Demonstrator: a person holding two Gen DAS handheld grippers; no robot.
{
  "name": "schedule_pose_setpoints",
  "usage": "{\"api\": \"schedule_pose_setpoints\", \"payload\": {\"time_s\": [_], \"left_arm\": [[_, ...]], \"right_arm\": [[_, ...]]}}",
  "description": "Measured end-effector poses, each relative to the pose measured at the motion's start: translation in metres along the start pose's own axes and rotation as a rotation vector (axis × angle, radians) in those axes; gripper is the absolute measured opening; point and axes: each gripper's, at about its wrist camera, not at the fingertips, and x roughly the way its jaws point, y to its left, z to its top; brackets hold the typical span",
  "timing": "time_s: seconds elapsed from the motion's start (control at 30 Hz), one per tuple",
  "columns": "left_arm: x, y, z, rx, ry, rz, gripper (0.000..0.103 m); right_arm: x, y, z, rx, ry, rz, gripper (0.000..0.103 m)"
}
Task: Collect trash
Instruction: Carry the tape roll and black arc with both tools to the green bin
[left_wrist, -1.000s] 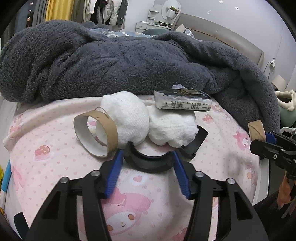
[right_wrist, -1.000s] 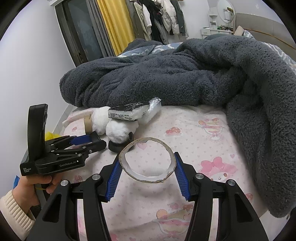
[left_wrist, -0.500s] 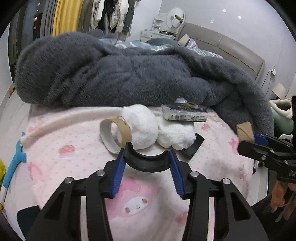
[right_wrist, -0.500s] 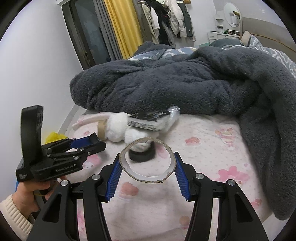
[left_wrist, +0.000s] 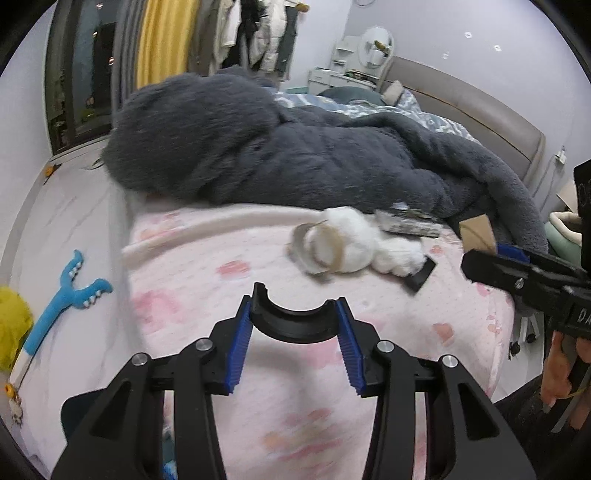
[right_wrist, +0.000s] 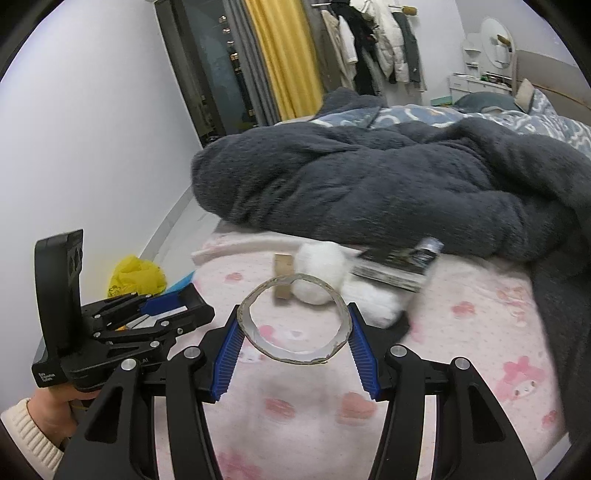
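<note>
Now left gripper (left_wrist: 294, 322) fingers, just closing, clamp black curved plastic piece (left_wrist: 294, 325); right gripper (right_wrist: 294, 334) fingers grip flat cardboard ring (right_wrist: 294, 320) over pink bed sheet (right_wrist: 461, 332).

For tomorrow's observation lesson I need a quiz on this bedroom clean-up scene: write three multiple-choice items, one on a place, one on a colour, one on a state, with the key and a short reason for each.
1. Where does the second cardboard ring lie?
A. on the pink sheet beside the white wads
B. on the floor
C. on top of the grey blanket

2. What colour are the gripper pads?
A. red
B. blue
C. green

3. What is the right gripper doing?
A. standing open with nothing in it
B. gripping a cardboard ring
C. gripping a white wad

Key:
1 A: it rests on the pink sheet against the white wads.
2 B: the ribbed pads on both grippers are blue.
3 B: the cardboard ring sits pressed between its pads, while the left gripper holds a curved black piece.
</note>
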Motion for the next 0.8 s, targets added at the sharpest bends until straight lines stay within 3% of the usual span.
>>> {"api": "schedule_pose_setpoints", "payload": {"time_s": [0.47,0.8], "left_arm": [[-0.028,0.092,-0.042,-0.145,0.073,0.144,0.047],[-0.026,0.149,-0.082,-0.218,0.194,0.228,0.047]], "right_arm": [[0.036,0.083,0.011,-0.077,0.055,0.098,0.055],[0.059,0.139,0.013,-0.131,0.084,0.167,0.055]]}}
